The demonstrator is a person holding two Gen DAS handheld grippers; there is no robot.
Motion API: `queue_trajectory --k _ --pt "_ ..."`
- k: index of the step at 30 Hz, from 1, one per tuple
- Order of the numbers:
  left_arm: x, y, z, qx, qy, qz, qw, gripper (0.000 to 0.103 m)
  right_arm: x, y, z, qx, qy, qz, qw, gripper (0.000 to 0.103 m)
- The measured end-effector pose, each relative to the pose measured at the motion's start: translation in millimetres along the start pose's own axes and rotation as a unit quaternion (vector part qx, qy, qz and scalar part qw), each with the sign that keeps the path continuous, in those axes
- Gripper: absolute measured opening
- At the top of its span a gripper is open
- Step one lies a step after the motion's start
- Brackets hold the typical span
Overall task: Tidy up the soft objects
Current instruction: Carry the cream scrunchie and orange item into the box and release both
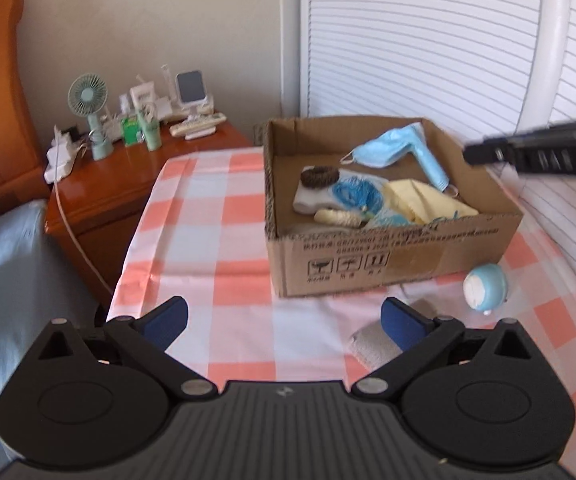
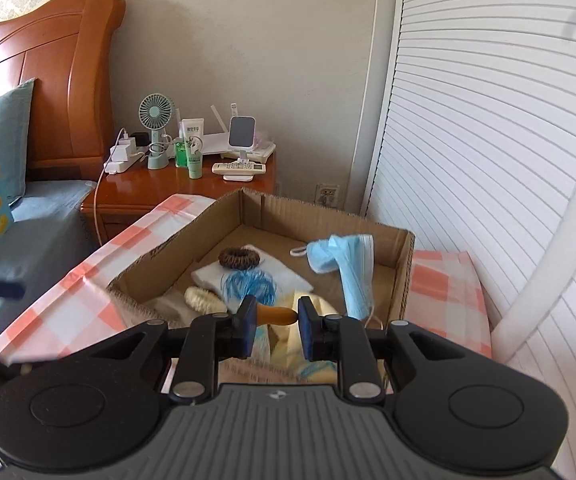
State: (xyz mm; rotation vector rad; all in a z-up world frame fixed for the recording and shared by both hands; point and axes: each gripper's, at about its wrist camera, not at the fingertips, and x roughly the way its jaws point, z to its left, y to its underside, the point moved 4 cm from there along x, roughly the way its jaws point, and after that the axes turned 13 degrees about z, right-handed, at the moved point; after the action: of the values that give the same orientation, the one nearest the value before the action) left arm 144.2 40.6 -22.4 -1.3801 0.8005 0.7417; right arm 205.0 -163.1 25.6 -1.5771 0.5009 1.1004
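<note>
A cardboard box [image 1: 400, 268] stands on the checked tablecloth and holds blue face masks [image 1: 392, 148], a brown hair tie [image 1: 320, 178], a yellow cloth [image 1: 428, 200] and other soft items. My left gripper [image 1: 283, 322] is open and empty, low over the cloth in front of the box. A grey cloth [image 1: 372, 344] lies by its right finger and a blue-white round plush [image 1: 484, 286] lies right of the box. My right gripper [image 2: 275, 320] hovers over the box [image 2: 404, 276], shut on a small orange-brown object [image 2: 275, 315]. Its body [image 1: 540, 152] shows in the left wrist view.
A wooden nightstand [image 2: 175, 188] behind the table carries a small fan [image 2: 155, 128], bottles, a remote and chargers. A bed with headboard [image 2: 67, 72] is at the left. White louvred doors [image 2: 488, 120] and a white pole [image 2: 556, 216] stand at the right.
</note>
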Motion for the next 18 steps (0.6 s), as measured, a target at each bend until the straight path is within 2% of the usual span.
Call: queue_trajectory --k 5,11,13,14,15,16,17,18 --pt "-7.2 8.3 -0.6 -0.004 0.01 -0.003 0.9999 0.102 30.5 -39.1 -3.1 0.005 -0.004 0.015 1.0 0.025" --pt "-19.9 11.6 -4.9 0.0 0.001 -0.015 0.9999 0.102 76.0 -76.6 -4.2 0.022 0.007 0.034 0.999 0.026" --pt "-21.7 11.6 -5.9 0.001 -0.002 -0.017 0.9999 0.102 90.5 -84.7 -6.7 0.034 0.008 0.046 0.998 0.03" --pt "-22.2 11.7 -6.1 0.0 -0.001 -0.017 0.9999 0.102 98.9 -88.4 -8.0 0.038 0.009 0.055 0.998 0.048" --pt "-22.6 12.5 -6.5 -0.001 -0.001 -0.016 0.9999 0.102 106.2 -91.0 -9.8 0.046 0.013 0.062 0.997 0.06" --pt "-22.5 12.6 -6.6 -0.001 0.0 -0.016 0.9999 0.102 112.2 -93.0 -11.4 0.052 0.019 0.07 0.996 0.082" --pt "-21.9 13.1 -6.8 -0.003 0.0 -0.014 0.9999 0.102 116.1 -93.9 -12.6 0.055 0.029 0.075 0.995 0.095" --pt "-21.2 13.6 -6.9 -0.003 -0.001 -0.012 0.9999 0.102 116.8 -93.8 -13.7 0.058 0.039 0.071 0.995 0.099"
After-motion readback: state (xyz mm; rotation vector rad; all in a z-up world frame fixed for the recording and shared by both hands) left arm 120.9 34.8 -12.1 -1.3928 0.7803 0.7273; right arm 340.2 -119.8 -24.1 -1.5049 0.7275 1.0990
